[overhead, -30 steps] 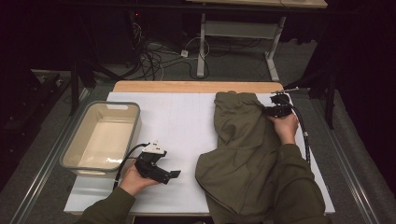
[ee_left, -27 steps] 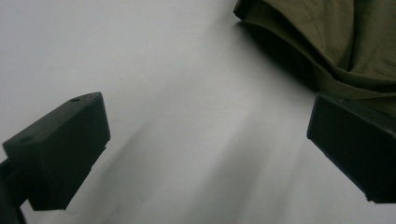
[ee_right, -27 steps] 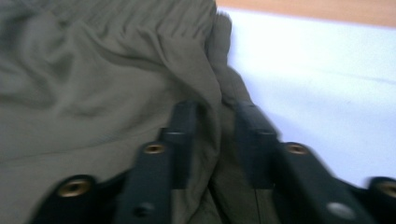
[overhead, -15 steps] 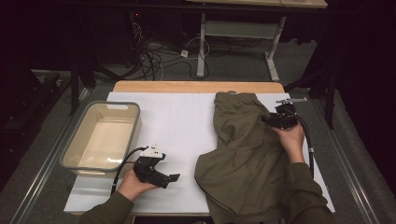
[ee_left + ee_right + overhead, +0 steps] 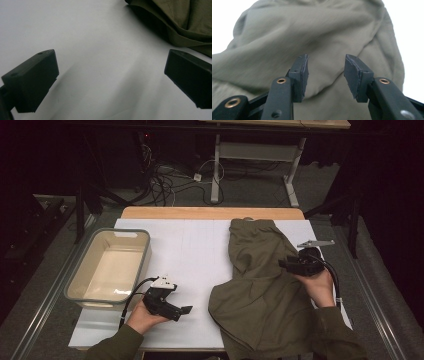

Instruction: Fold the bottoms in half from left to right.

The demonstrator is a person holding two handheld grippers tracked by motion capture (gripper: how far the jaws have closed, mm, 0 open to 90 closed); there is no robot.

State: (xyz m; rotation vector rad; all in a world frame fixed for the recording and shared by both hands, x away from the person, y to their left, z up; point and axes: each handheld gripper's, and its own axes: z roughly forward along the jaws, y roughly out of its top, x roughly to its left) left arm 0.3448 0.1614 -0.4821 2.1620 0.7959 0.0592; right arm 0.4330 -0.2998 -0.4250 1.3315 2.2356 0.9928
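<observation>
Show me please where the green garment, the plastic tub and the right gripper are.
green garment [image 5: 260, 295], high view, middle of the cloth.
plastic tub [image 5: 88, 265], high view, left wall.
right gripper [image 5: 325, 75], right gripper view, gap between its tips.

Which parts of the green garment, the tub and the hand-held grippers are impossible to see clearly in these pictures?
- Olive garment: in the high view its near end is cut off by the bottom edge and partly covered by the person's sleeve.
- Right hand-held gripper: too small and dark in the high view to read its jaws; the right gripper view shows them apart.
- Beige tub: its near inner wall is hidden by its own rim.
- Left gripper view: the garment is cut off by the top and right edges.
</observation>
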